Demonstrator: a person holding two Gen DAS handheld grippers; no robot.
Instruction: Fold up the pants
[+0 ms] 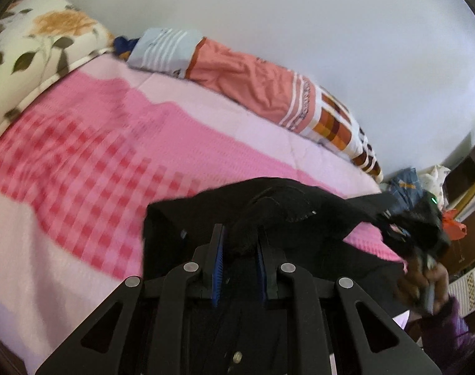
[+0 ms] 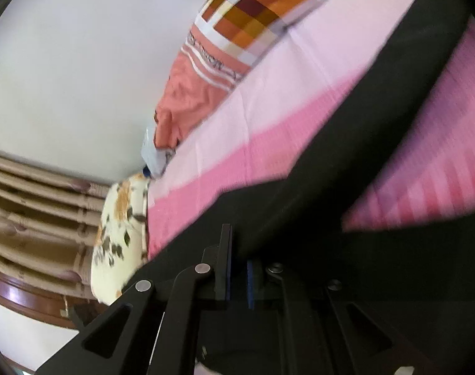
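We hold the left claw [image 1: 239, 243] angled down over the bed [image 1: 96, 156], its blue pads clenched on a bunched fold of the black pants [image 1: 284, 206] — the cloth humps up between the fingers and spreads over the pink bedspread towards the right. At the far right of that view, our right hand [image 1: 424, 284] grips its tool with a purple sleeve [image 1: 449, 328] behind it. The right claw [image 2: 237, 262] also tilts downward, rolled so the bed runs diagonally; its jaws stand nearly closed with the pants' edge pinched between them, the dark fabric stretching up and away. Pillows [image 1: 268, 84] lie along the wall.
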